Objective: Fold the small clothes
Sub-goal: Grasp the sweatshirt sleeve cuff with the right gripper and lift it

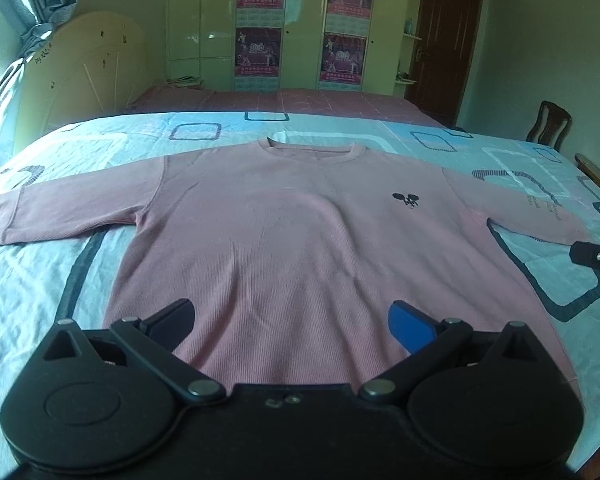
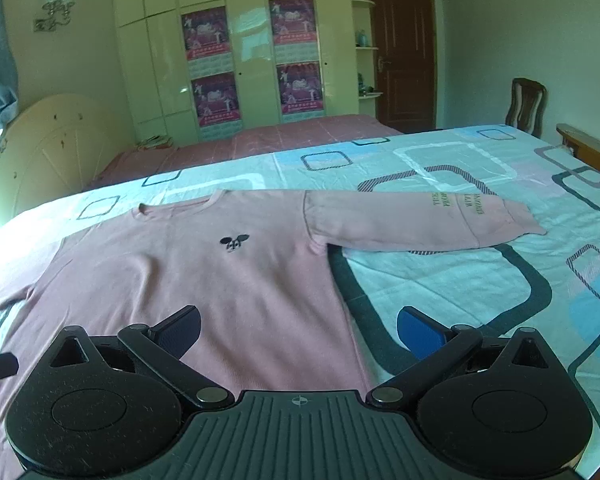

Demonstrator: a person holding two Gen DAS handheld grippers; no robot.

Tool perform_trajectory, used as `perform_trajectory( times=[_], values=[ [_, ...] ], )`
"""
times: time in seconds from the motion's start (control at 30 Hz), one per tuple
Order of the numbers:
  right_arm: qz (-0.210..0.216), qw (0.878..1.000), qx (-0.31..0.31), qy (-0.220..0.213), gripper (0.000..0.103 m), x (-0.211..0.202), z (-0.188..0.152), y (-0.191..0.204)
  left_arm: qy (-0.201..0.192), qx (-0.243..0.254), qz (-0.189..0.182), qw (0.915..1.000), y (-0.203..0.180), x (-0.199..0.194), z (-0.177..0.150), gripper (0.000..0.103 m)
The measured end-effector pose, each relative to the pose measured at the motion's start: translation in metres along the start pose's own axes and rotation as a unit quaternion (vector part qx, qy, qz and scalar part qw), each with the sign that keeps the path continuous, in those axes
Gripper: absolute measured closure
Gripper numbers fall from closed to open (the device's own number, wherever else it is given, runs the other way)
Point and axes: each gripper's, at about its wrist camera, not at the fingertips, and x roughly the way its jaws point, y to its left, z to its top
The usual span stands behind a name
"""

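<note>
A pink long-sleeved sweater lies flat and face up on the bed, collar away from me, both sleeves spread out sideways; it also shows in the right wrist view. A small dark logo sits on its chest. My left gripper is open and empty, hovering over the sweater's lower hem. My right gripper is open and empty, above the sweater's right side edge near the hem. The right sleeve carries printed lettering. A tip of the right gripper shows at the right edge of the left wrist view.
The bed is covered by a light blue sheet with dark rounded-square patterns. A second bed with a red cover lies beyond. A wardrobe with posters, a door and a wooden chair stand behind.
</note>
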Motion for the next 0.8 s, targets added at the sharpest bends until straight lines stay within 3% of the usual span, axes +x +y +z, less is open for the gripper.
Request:
perform_trajectory(
  times=[0.2,0.43,0.67,0.8],
  values=[
    [-0.013,0.999,0.039,-0.008,0.000,0.006,0.017,-0.050,0.042,0.015,-0.052,0.9977,-0.027,0.034,0.009,0.000],
    [-0.027,0.995,0.100,-0.015,0.000,0.041,0.046,-0.141,0.041,0.067,-0.042,0.9960,-0.084,0.061,0.019,0.001],
    [-0.025,0.984,0.178,-0.017,0.000,0.103,0.078,-0.251,0.058,0.047,-0.016,0.9971,-0.130,0.100,0.046,0.001],
    [-0.028,0.981,0.193,-0.015,0.000,0.130,0.085,-0.287,0.060,0.038,-0.016,0.9973,-0.158,0.117,0.064,0.001]
  ],
)
